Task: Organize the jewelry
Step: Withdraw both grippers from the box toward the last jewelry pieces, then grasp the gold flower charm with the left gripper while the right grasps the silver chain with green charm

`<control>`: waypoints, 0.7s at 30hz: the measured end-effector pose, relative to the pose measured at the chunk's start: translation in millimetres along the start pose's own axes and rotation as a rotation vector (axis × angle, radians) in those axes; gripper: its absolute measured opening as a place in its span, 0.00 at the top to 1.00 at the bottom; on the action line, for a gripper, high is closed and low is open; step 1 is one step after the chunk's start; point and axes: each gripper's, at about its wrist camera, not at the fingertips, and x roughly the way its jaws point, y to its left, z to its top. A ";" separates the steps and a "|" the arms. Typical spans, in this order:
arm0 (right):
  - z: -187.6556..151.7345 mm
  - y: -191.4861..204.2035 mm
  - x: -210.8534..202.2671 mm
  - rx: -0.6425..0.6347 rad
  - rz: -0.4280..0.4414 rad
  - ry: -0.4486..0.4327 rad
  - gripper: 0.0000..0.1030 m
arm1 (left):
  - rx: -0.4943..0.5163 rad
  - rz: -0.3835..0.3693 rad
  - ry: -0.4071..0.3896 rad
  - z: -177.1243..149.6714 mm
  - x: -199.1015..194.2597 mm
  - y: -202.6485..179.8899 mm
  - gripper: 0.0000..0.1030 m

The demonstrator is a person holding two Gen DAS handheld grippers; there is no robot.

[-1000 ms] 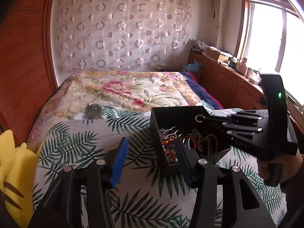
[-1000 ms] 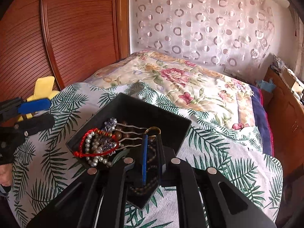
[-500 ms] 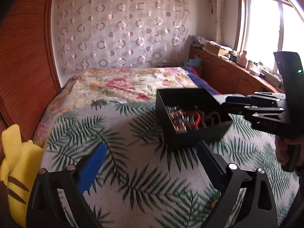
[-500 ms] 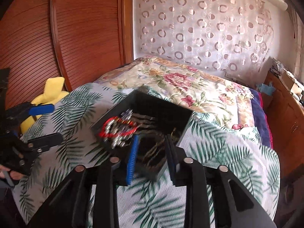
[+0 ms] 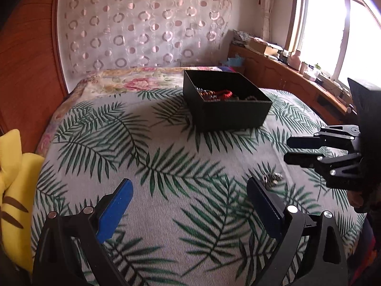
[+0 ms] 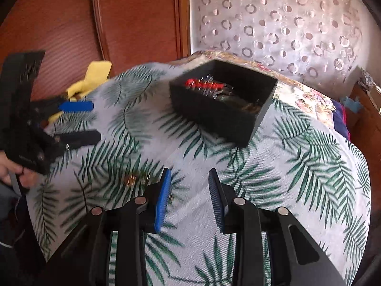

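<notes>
A black open box (image 5: 226, 100) holding several bead bracelets and necklaces, one red, sits on the palm-leaf bedspread (image 5: 166, 166); it also shows in the right wrist view (image 6: 223, 104). A small silver jewelry piece (image 5: 271, 178) lies on the spread beside my left gripper's right finger. A blurred gold piece (image 6: 137, 178) lies left of my right gripper. My left gripper (image 5: 188, 205) is wide open and empty, low over the spread. My right gripper (image 6: 190, 197) is open and empty; it also shows in the left wrist view (image 5: 289, 151).
A yellow plush toy (image 5: 14, 186) lies at the bed's left edge against the wooden headboard (image 6: 71, 23). A floral quilt (image 5: 133, 81) covers the far part of the bed. A wooden counter (image 5: 285, 71) with clutter runs under the window on the right.
Both grippers pulled back from the box and dropped lower. The right gripper, earlier shut over the box with a gold ring at its tips, opened. The left gripper opened wider.
</notes>
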 end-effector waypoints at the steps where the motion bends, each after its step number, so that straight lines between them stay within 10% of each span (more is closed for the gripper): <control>1: -4.0 0.4 -1.9 0.000 0.005 0.001 0.66 | 0.006 -0.006 0.005 -1.9 -1.3 -1.8 0.10; 7: -24.3 1.4 -14.1 0.043 0.011 0.006 0.66 | 0.048 -0.069 0.040 -7.0 1.5 -20.6 0.11; 21: -49.8 -5.0 -35.6 0.094 0.002 -0.021 0.66 | 0.182 -0.103 0.130 -9.3 33.4 -71.3 0.67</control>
